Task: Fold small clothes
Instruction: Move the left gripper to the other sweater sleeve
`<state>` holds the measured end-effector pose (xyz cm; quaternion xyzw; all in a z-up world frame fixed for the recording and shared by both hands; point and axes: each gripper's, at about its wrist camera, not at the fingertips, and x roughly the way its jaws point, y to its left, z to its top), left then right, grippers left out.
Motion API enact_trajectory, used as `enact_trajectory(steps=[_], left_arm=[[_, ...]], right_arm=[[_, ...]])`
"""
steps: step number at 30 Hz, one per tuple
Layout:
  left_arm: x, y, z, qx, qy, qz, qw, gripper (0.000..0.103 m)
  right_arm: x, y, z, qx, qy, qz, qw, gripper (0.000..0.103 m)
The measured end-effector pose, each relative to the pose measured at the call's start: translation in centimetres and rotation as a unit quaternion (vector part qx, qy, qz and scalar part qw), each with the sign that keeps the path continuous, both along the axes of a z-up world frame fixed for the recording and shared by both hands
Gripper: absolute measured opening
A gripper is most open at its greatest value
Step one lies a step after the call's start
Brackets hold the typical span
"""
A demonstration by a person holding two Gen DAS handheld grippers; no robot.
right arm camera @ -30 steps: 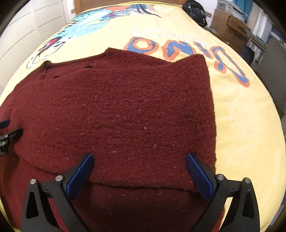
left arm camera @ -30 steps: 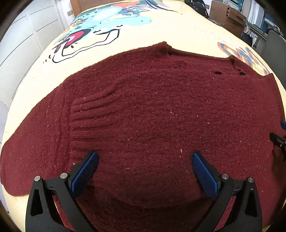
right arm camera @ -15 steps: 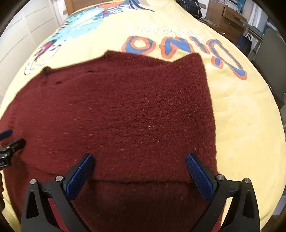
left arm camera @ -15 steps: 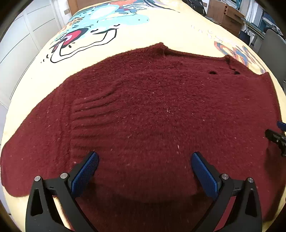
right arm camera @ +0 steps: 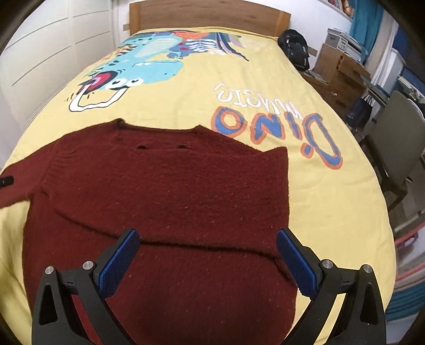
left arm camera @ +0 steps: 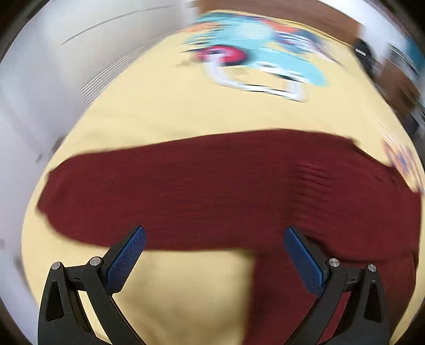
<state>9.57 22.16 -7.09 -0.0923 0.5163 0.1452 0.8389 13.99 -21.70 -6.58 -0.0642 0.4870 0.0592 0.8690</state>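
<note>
Sweater (right arm camera: 170,201) of dark maroon knit lies flat on a bed covered by a yellow bedspread (right arm camera: 332,201), filling the lower centre of the right wrist view. Its right side is folded inward, with a straight vertical edge at the right and a folded edge crossing the frame just above the gripper pads. Two small holes show near the neckline in the upper middle of the garment.

The right gripper (right arm camera: 208,260) is spread wide and grasps nothing, its blue pads over the lower body of the sweater. At the far left edge of that view a dark tip of the left gripper (right arm camera: 6,181) shows over the sleeve.

The left wrist view is motion-blurred. There the sleeve (left arm camera: 159,196) stretches as a broad band across the middle of the frame, from centre left to the body at the right. The left gripper (left arm camera: 215,260) is also released, with bare bedspread between its pads and the sleeve edge just above them.

A dinosaur print (right arm camera: 138,71) and the word "Dino" (right arm camera: 279,130) decorate the bedspread in the upper half of the frame. A wooden headboard (right arm camera: 207,14) stands at top centre, a black bag (right arm camera: 294,50) at upper right, a chair (right arm camera: 395,138) at right.
</note>
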Motion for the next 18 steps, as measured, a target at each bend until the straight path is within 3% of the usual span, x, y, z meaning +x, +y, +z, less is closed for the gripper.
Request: enact_trajectory(steps=[5,10,16,18], left_arm=[[-2.3,8.9,-1.2,-0.029,0.011,0.13,0.991,0.102],[-4.3,16.9,-3.6,-0.075,0.031,0.253,0.9641,0.102],[-5.6,22.5,-6.0,-0.142,0.027,0.317,0.9372,0.097],[-5.2,22.8,-6.2,-0.147,0.028,0.313,0.9379,0.092]], right_arm=[[-1.1,-0.5,-0.6,0.023,0.019,-0.013,0.999,0.102],[-1.5,-0.7,-1.4,0.01,0.037,-0.02,0.999,0.102],[-1.5,-1.4,-2.2,0.029,0.058,-0.028,0.998,0.102],[-1.5,-1.6,-2.3,0.033,0.058,-0.032,0.997,0.102]])
